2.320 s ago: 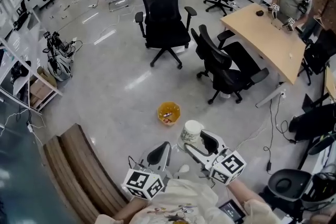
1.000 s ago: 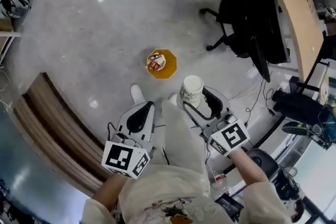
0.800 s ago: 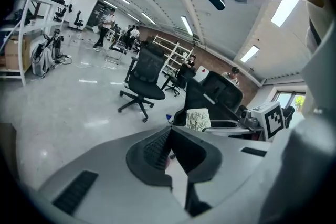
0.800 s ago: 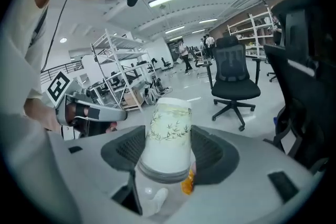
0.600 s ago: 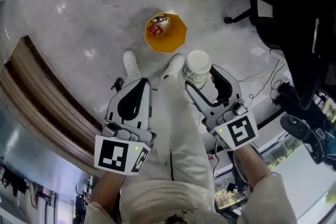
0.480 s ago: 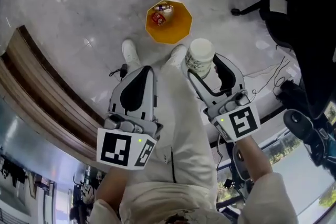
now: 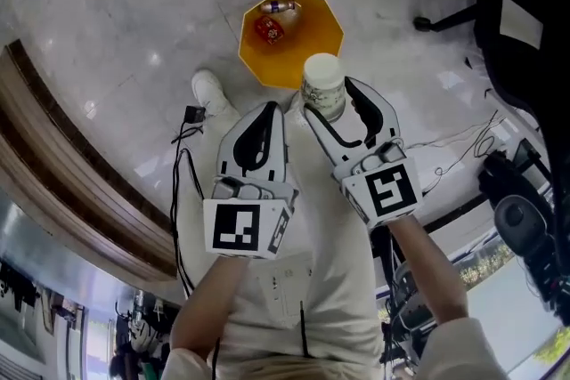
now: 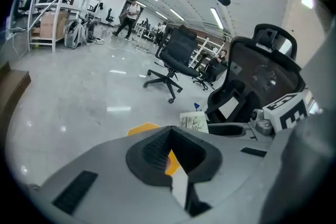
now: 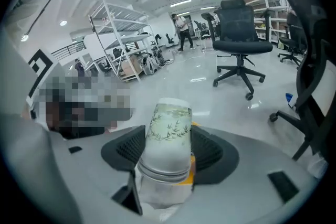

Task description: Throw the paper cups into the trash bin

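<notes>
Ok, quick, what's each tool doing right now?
Left tool: closed, nothing in it.
Right tool: closed on stacked white paper cups with green leaf print.

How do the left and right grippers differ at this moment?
The left gripper has its jaws together and empty; the right gripper has its jaws wide, clamped on a paper cup. The right gripper reaches the near rim of the orange trash bin; the left gripper sits slightly behind that rim. Both point toward the bin.

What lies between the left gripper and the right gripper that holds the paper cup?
In the head view, only the person's pale trouser leg shows between the left gripper and the right gripper, whose jaws clamp the paper cup.
</notes>
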